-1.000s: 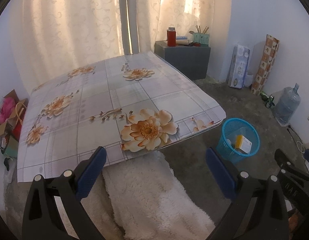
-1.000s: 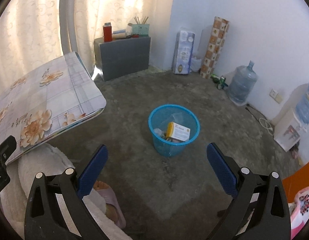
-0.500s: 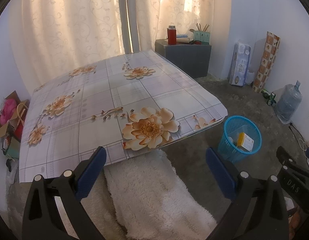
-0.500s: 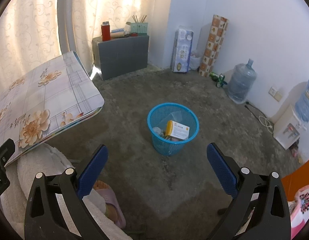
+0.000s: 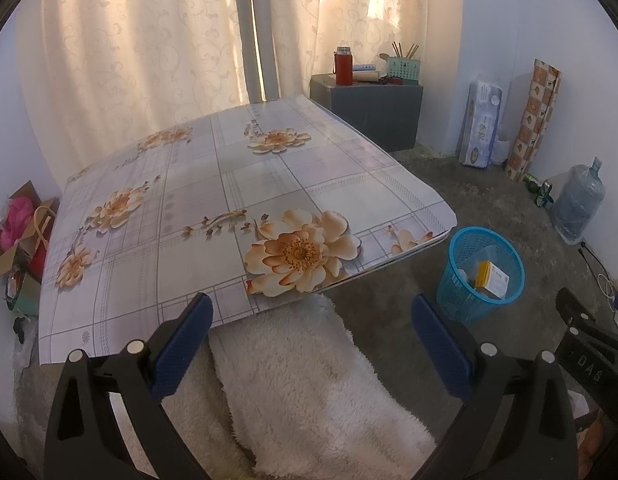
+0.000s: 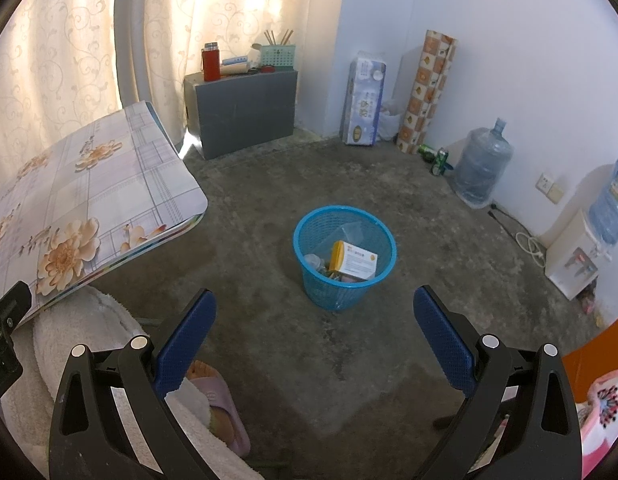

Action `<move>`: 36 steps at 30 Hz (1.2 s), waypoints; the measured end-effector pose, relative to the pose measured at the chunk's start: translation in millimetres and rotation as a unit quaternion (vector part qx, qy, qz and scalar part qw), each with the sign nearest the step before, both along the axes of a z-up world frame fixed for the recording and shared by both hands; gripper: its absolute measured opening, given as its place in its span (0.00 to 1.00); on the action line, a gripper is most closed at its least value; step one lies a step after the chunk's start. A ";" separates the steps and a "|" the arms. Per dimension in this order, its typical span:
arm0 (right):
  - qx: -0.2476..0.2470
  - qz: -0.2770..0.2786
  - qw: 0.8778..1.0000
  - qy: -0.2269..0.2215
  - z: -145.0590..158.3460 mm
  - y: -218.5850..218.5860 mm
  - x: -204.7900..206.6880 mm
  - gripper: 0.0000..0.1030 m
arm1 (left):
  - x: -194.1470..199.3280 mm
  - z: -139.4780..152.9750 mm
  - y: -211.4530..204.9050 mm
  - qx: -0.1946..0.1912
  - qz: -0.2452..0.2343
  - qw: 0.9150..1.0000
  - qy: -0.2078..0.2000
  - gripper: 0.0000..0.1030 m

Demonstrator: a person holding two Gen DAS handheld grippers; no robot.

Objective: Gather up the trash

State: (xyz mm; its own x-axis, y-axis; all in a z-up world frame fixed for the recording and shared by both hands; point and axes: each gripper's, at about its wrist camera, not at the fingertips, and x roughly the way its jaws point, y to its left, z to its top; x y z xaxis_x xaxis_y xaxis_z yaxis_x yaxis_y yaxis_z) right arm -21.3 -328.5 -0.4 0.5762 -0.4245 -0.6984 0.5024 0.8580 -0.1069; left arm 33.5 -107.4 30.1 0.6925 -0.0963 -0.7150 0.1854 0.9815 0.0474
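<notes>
Blue bin (image 6: 344, 256) looks full; both our grippers, left (image 5: 309, 344) and right (image 6: 315, 340), gape wide, empty. Forgetting floor cans (image 6: 435, 158) risks unfinished work.

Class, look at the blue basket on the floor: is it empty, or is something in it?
Not empty. The basket stands upright with a white-and-yellow box and other small trash inside.

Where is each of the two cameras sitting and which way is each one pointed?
Left wrist: sits on the left gripper, faces the floral table and curtains; shows its open blue fingers and the right gripper's edge.
Right wrist: sits on the right gripper, faces the floor and blue basket; shows its open fingers and a slippered foot.
Shared: table, basket, grey cabinet, water jug.
</notes>
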 end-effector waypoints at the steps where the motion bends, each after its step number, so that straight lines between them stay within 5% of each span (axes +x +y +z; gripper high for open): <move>1: -0.001 0.000 1.000 0.000 0.1 -0.2 0.1 0.92 | 0.5 0.1 -0.4 0.000 0.000 1.000 0.000 0.95; 36: -0.001 0.002 1.000 0.000 0.2 -4.2 -0.8 0.92 | 2.3 0.2 0.8 0.000 0.001 1.000 0.003 0.95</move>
State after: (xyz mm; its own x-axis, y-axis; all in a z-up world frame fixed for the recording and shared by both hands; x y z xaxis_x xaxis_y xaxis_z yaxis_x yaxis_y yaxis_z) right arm -22.1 -332.7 -0.3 0.5774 -0.4237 -0.6979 0.4984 0.8600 -0.1097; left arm 35.7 -106.6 30.3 0.6890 -0.0950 -0.7185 0.1841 0.9818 0.0466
